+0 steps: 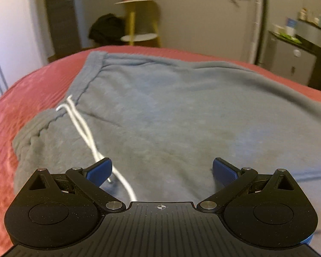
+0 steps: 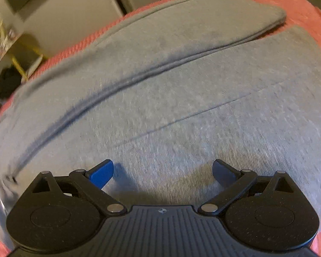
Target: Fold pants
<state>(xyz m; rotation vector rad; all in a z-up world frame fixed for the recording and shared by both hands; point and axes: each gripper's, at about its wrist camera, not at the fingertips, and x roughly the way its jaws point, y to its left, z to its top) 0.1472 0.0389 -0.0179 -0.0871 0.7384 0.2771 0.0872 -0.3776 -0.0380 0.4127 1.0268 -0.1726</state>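
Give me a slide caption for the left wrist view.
Open left gripper hovers over grey pants on red bedspread, white drawstring beside its fingers.

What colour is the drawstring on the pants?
White, against the grey-blue pants. The drawstring shows best in the left wrist view.

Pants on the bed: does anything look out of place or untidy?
The white drawstring trails loose across the grey pants, and the waistband is bunched nearest the left gripper. Otherwise nothing stands out.
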